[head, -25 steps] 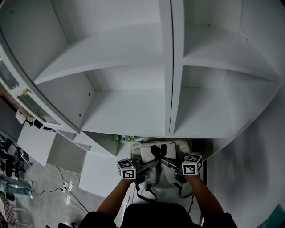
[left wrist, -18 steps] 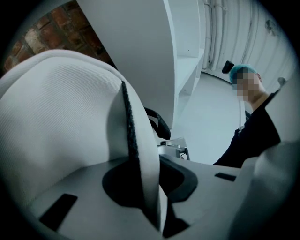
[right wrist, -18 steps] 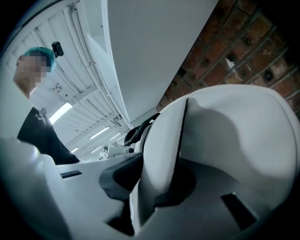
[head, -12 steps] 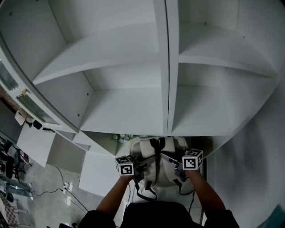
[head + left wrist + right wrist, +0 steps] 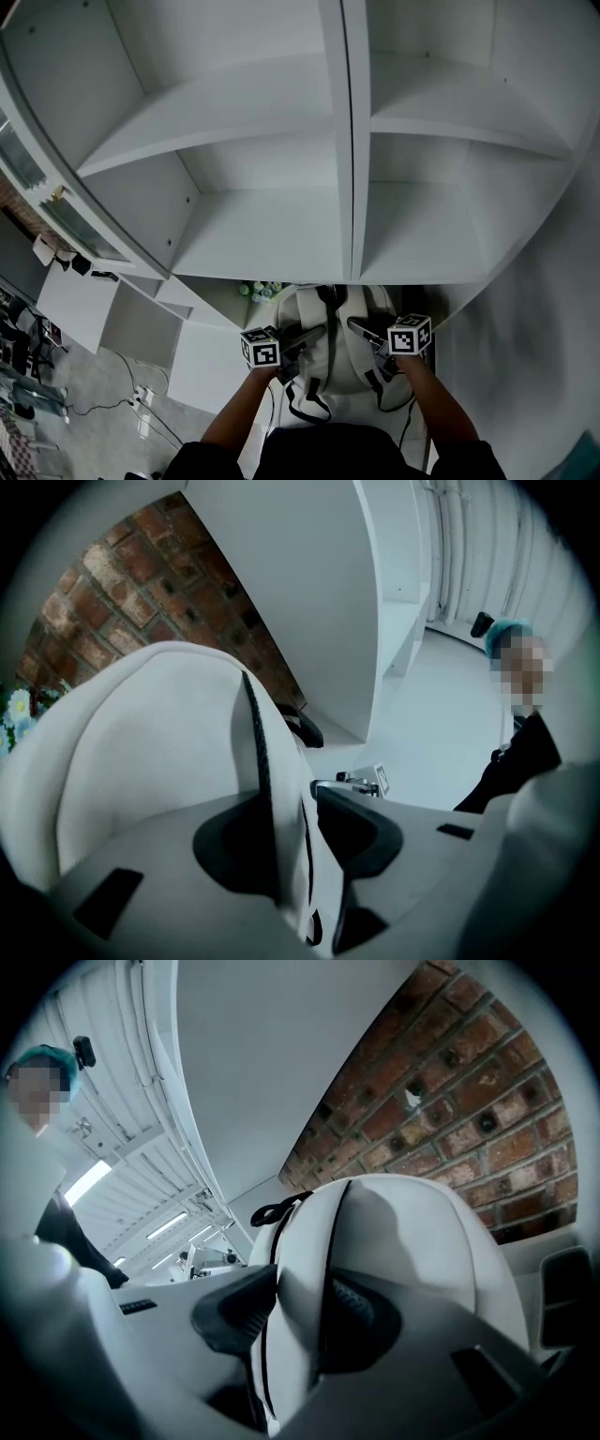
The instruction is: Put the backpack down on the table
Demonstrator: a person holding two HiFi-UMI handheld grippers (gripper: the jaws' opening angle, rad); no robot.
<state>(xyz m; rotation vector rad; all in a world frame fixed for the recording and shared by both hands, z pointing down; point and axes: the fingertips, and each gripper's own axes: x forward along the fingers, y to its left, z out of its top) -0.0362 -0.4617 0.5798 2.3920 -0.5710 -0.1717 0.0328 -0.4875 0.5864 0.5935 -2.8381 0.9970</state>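
Below shelf edge (image 5: 272, 278): backpack (image 5: 342, 361) upright w/ wall (image 5: 450, 1101) behind.

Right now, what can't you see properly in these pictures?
- Head view: the white fabric backpack with black straps has its bottom hidden by the person's dark clothing; what it rests on is unseen.
- Head view: small green things behind it, too small to name.
- Right gripper view: red brick wall, partly hidden by the backpack.
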